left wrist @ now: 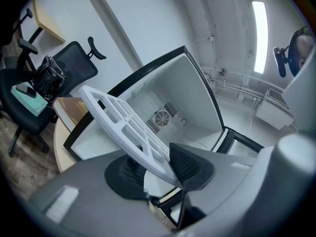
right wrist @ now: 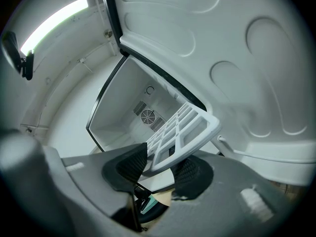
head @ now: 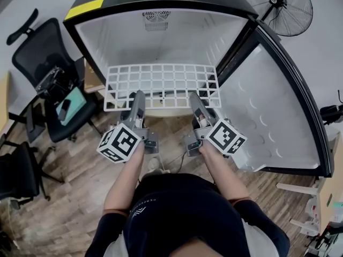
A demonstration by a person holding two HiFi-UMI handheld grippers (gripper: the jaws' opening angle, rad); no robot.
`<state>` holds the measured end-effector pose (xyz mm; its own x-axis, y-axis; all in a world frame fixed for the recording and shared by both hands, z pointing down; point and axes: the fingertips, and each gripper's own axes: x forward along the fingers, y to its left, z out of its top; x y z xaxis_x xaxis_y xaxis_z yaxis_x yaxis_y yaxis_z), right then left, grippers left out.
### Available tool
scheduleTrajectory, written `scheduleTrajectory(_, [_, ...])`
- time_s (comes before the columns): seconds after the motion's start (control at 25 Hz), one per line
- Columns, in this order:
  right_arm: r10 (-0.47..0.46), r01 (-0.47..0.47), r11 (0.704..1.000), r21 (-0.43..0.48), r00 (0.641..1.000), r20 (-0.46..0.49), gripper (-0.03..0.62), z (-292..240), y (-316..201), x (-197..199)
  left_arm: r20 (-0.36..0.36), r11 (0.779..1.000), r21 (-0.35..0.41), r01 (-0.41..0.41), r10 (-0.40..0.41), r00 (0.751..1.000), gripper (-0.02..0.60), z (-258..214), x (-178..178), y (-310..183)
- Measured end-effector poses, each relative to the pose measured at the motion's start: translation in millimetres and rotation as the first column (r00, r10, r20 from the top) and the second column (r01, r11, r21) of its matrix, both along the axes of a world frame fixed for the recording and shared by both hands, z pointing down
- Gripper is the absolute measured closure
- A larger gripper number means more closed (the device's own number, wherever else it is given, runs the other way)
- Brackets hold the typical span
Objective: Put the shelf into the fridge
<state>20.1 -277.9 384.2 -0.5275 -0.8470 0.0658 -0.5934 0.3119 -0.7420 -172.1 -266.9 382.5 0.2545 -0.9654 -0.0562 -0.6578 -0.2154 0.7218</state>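
Shelf (head: 161,84) = white grid, held in the air at the mouth of the fridge (head: 99,44). Its long axis runs L–R across the opening, i.e. square to the way it has to go in.

Both grippers are on its near long edge: left gripper (head: 134,98) a bit L of mid, right gripper (head: 194,98) a bit R of mid. They sit approx even abt the centre, so neither arm is clearly nearer. The shelf is straight ahead of both, w/ the fridge beyond it.

- **Left gripper view:** jaws stand wide but clamp the shelf rim (left wrist: 123,122) between the black pads (left wrist: 190,166); nothing else in them.
- **Right gripper view:** same, pads pinch the rim nr the shelf's corner (right wrist: 182,132), jaws fairly wide.

In head view the shelf's far edge overlaps the white interior, so I judge it's at or just inside the opening and not yet seated on any ledge. Can't tell which ledge level it lines up w/.

The door (head: 268,106) hangs open to the R, close by the shelf's R end. A chair (head: 48,63) stands off to the L, well apart.

Judgement: next move = straight push fwd, away from the person, w/ the shelf level and its long axis parallel to the back wall (head: 177,42). Risks: R end catches the door or frame, or one arm leads and skews the shelf so it jams betw the side walls
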Motion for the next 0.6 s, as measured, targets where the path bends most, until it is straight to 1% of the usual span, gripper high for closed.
scheduleTrajectory(0.16, [-0.006, 0.006, 1.0, -0.013, 1.0, 0.005, 0.453, 2.5, 0.0, -0.1, -0.012, 1.0, -0.014, -0.002, 0.002, 1.0, 0.443, 3.1, 1.3, 0.7])
scheduleTrajectory(0.24, [-0.005, 0.006, 1.0, -0.021, 1.0, 0.006, 0.453, 5.2, 0.8, 0.6, -0.002, 1.0, -0.025, 0.006, -0.006, 1.0, 0.445, 4.5, 0.6, 2.6])
scheduleTrajectory(0.4, [-0.006, 0.006, 1.0, -0.017, 1.0, -0.007, 0.456, 6.3, 0.4, -0.1, -0.032, 1.0, -0.03, 0.004, -0.005, 0.999, 0.442, 11.8, 1.3, 3.1])
scheduleTrajectory(0.48, [-0.007, 0.007, 1.0, -0.011, 1.0, -0.01, 0.456, 5.0, -1.3, -0.3, -0.028, 1.0, -0.022, 0.009, -0.01, 1.0, 0.442, 9.9, 0.2, 1.3])
scheduleTrajectory(0.6, [-0.013, 0.013, 1.0, -0.017, 1.0, -0.012, 0.456, 4.9, -3.3, -1.1, -0.028, 1.0, -0.03, 0.002, -0.003, 1.0, 0.44, 11.7, 0.8, -0.1])
